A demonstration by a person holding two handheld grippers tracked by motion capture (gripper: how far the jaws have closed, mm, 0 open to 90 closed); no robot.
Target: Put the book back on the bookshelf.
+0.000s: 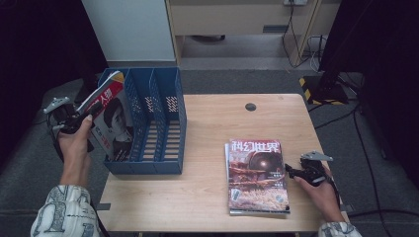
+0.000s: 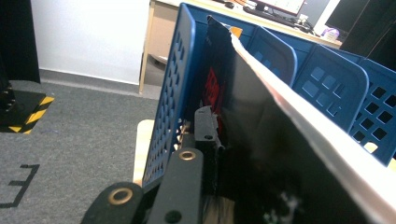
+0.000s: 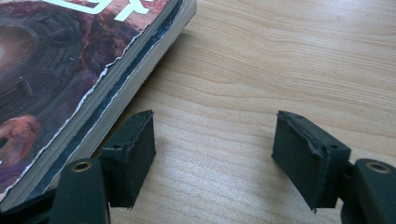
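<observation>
A red magazine (image 1: pixel 109 116) with a portrait on its cover leans tilted in the leftmost slot of the blue three-slot file rack (image 1: pixel 170 123). My left gripper (image 1: pixel 91 120) is shut on the magazine's left edge, just outside the rack. In the left gripper view the left gripper (image 2: pixel 211 136) pinches the dark cover (image 2: pixel 261 154) beside the rack's perforated wall (image 2: pixel 170 107). A small stack of magazines (image 1: pixel 257 175) lies flat on the table at the right. My right gripper (image 1: pixel 289 171) rests open just right of it. The right gripper view has the right gripper (image 3: pixel 215 137) over bare wood beside the stack (image 3: pixel 70 84).
The wooden table (image 1: pixel 207 123) has a round cable hole (image 1: pixel 250 106) near its far edge. Grey carpet surrounds it. A yellow-and-black striped base (image 1: pixel 310 88) and cables lie on the floor at the back right. A white panel (image 1: pixel 128 29) stands behind the rack.
</observation>
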